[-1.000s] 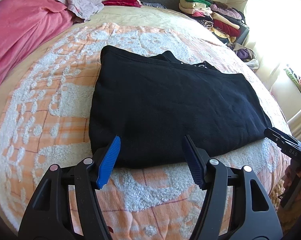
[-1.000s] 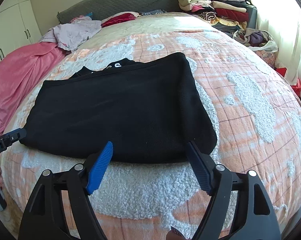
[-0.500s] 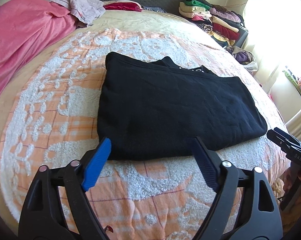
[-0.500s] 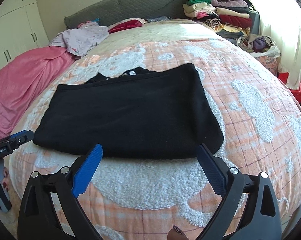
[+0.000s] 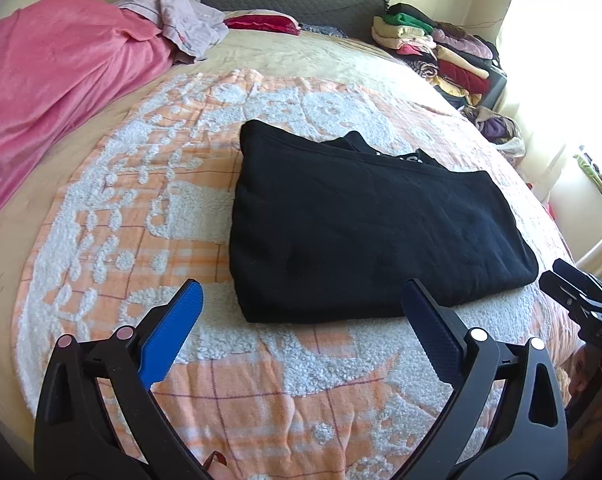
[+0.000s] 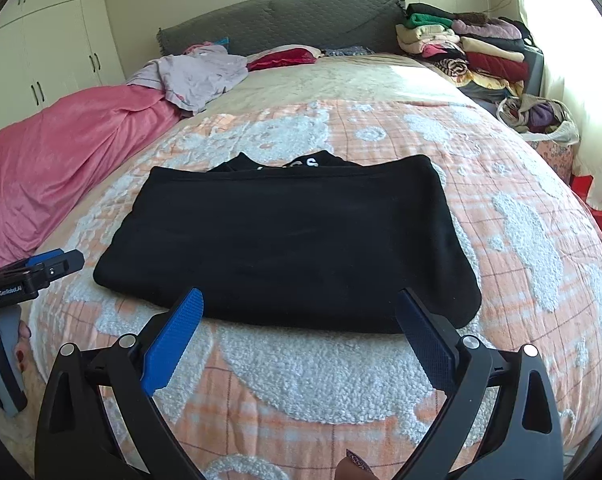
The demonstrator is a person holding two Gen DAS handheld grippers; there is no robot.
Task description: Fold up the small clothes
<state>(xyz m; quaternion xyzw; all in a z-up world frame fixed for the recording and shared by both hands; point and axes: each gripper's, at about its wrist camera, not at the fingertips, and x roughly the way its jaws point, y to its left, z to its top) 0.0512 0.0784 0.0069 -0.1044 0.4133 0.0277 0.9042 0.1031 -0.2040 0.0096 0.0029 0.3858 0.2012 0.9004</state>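
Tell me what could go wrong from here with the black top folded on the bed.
1. The black top has its collar poking out past the far fold, so another fold may come out uneven.
2. The left tool, jaws opening, and the open right tool both sit off its near edge; a re-grip might catch the fluffy blanket too.

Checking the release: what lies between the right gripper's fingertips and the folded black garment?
In the right wrist view, only bare orange-and-white blanket lies between the right gripper, empty, and the folded black garment.
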